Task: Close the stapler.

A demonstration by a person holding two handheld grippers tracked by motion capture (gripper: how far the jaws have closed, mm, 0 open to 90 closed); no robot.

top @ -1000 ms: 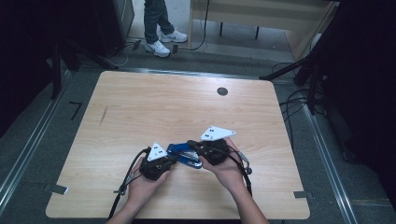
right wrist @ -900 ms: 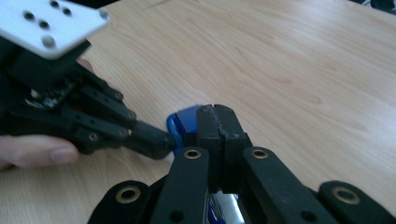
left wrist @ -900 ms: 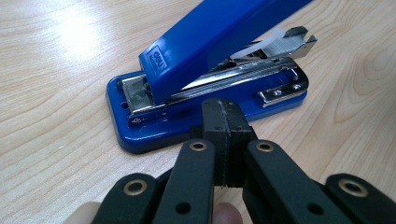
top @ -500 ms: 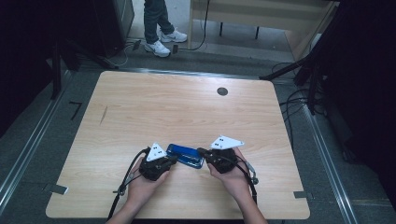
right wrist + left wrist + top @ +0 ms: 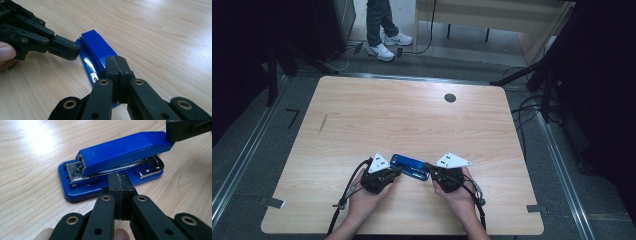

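Left gripper (image 5: 119, 192): jaws fully closed, pads pressed together, nothing between them. Tips set against the long side of the blue stapler (image 5: 112, 167), at the gap between base and top arm, near mid-length.

Right gripper (image 5: 117, 75): jaws likewise fully closed, nothing gripped. Tips resting on the near end of the stapler's top arm; actual contact pressure not determinable. Seen from the left gripper view at 1 o'clock, black tip over the far end of the top arm.

Stapler: lying flat on its base, top arm down, metal magazine visible between arm and base. Position in high view: stapler (image 5: 410, 166) at 6 o'clock on the wooden surface (image 5: 377, 115), close to the near edge, directly between left gripper (image 5: 395, 170) and right gripper (image 5: 429, 168). Long axis running roughly 9 to 3 o'clock.

Outward: one hand behind each gripper, forearms entering from 6 o'clock. Grey three-cornered plate atop each gripper; cables trailing toward the near edge. Round dark grommet (image 5: 450, 98) at 1 o'clock on the surface, well apart from the stapler.
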